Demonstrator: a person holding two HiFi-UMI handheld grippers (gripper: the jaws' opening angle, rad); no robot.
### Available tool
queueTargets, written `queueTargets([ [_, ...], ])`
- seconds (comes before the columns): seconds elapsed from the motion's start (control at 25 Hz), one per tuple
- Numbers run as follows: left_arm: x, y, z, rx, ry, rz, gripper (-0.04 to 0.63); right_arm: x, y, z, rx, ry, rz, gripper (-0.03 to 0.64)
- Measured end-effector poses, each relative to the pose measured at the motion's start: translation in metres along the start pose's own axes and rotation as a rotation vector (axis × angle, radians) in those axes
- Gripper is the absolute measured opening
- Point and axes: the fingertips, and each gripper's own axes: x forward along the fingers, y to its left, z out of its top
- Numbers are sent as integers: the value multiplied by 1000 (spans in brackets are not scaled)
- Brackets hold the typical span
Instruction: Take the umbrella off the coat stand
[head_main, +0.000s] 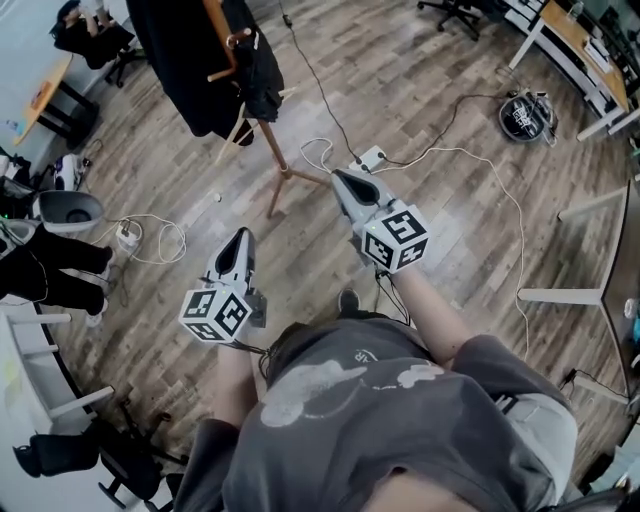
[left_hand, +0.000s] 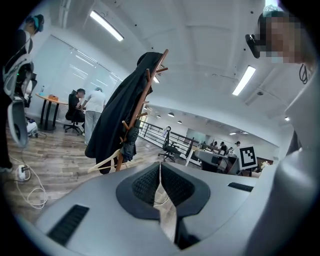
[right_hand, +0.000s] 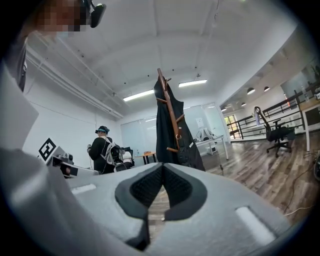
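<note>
- Well, both grippers are out in front of me and well short of the stand (head_main: 274, 158); neither touches anything.
- Left gripper (head_main: 238, 240): jaws pressed together, nothing between them. Right gripper (head_main: 342, 180): likewise closed and empty.
- Umbrella (left_hand: 128, 146): a short, dark, folded one, hanging among the stand's lower pegs just beside the pole. It sits below the black coat (left_hand: 117, 112) that drapes the top. In my head view it is on the side of the stand nearer the right gripper.
- Handling, as I judge it: light, with a stiff core under soft, slippery fabric that will give under the pads. I cannot tell whether it hangs by a strap or by its handle.
- I'd take it around the middle of the folded body, squeezing through to the shaft. Then I'd lift it up and off the peg rather than pull straight out.
- Whichever gripper I use has to open first.
- Risk: a sideways tug could rock the stand or drag the coat.
</note>
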Motion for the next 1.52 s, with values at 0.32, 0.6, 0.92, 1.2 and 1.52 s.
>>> queueTargets([
  [0.32,25,-12,4,30,15,22,6,18,-30,4,36,1,26,-2],
  [0.6,48,12,18,19,7,30,6,46,-37,1,34,23,37,-2],
  [0.92,107,55,47,-4,-1,-22,6,96,-71,9,-13,46,-16,-2],
  [1.2,163,106,85,0,11,-62,6,169,-108,28,-24,39,-70,-2],
  [1.52,197,158,115,-5,20,-80,6,243,-116,29,-14,63,-80,-2],
])
